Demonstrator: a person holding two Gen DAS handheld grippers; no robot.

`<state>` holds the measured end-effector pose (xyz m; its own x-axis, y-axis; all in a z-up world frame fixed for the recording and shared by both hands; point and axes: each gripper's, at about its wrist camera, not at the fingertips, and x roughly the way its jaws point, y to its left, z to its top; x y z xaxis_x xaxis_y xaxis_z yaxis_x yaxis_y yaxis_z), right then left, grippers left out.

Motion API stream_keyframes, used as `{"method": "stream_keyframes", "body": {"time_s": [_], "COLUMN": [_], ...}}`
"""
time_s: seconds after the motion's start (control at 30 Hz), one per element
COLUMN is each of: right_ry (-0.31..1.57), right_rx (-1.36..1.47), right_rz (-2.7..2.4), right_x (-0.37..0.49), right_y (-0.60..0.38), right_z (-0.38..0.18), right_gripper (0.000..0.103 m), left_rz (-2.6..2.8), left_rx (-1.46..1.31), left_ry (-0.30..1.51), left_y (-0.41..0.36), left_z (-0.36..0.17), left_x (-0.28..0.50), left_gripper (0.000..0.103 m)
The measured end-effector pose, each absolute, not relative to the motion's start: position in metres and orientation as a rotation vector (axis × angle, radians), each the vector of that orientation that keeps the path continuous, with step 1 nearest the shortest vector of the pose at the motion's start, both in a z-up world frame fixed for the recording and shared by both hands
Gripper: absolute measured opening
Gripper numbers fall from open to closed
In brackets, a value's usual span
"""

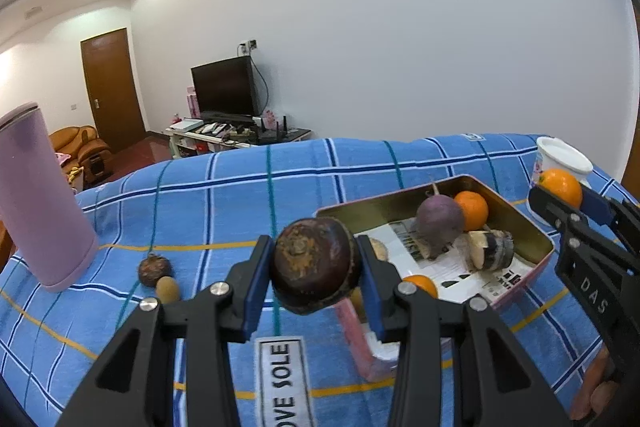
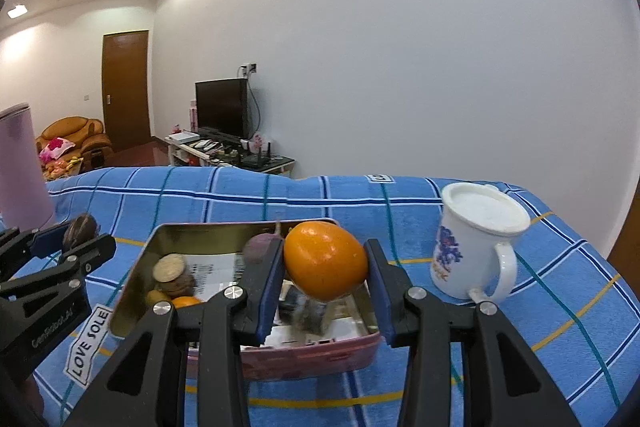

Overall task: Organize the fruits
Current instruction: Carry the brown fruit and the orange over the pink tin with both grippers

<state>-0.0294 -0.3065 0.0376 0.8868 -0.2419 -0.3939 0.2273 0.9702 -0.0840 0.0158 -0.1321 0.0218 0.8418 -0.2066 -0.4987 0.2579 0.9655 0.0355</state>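
My left gripper (image 1: 316, 267) is shut on a dark brown mangosteen (image 1: 316, 265), held in the air just left of the pink tin box (image 1: 532, 239). My right gripper (image 2: 324, 271) is shut on an orange (image 2: 326, 259), hanging over the same pink tin box (image 2: 320, 359). The tin holds a purple round fruit (image 1: 440, 223), an orange (image 1: 474, 209), a cut dark piece (image 1: 492, 249) and another orange (image 1: 422, 285). On the blue cloth to the left lie a second mangosteen (image 1: 154, 271) and a small brown-green fruit (image 1: 167, 289). The right gripper (image 1: 560, 201) with its orange (image 1: 562, 187) shows at the left wrist view's right edge.
A tall lilac tumbler (image 1: 40, 203) stands at the left on the blue checked cloth (image 1: 240, 195). A white mug (image 2: 476, 243) with a lid stands right of the tin. Beyond the table's far edge are a TV stand, a door and a sofa.
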Motion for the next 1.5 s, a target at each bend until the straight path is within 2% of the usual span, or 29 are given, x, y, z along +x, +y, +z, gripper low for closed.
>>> {"method": "stream_keyframes", "body": {"time_s": [0.87,1.5], "right_ry": [0.41,0.531], "right_rx": [-0.02,-0.135], "right_rz": [-0.294,-0.166], "right_x": [-0.018,0.017], "right_y": [-0.33,-0.295], "right_z": [0.042,0.019], "right_gripper": [0.042,0.042], "left_rz": [-0.329,-0.298], "left_rx": [0.076,0.097], "left_ry": [0.522,0.562], "left_y": [-0.178,-0.176], "left_z": [0.027,0.008], "left_x": [0.044,0.06], "left_gripper": [0.043,0.043]}}
